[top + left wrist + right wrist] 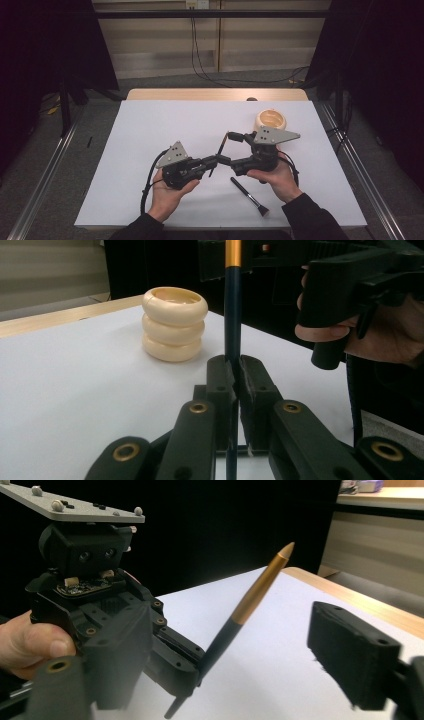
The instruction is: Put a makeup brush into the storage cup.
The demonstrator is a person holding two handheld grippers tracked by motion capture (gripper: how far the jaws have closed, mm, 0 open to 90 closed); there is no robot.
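Observation:
A slim dark stick with a gold pointed end point(220, 150) stands tilted above the white table. My left gripper point(216, 161) is shut on its lower dark part. In the left gripper view the jaws point(236, 375) pinch the stick point(232, 315), which rises straight up between them. My right gripper point(234, 151) faces the left one with its jaws apart on either side of the stick, not touching it. In the right gripper view the stick point(255, 595) leans between the right gripper's own two jaws point(230, 670), its lower end held in the left gripper point(192, 672).
A cream ribbed holder point(272, 120) stands at the back right of the white table top point(150, 125). A black-handled brush point(250, 195) lies near the front edge, below my right hand point(280, 175). The table's wooden far edge point(215, 94) borders a grey floor.

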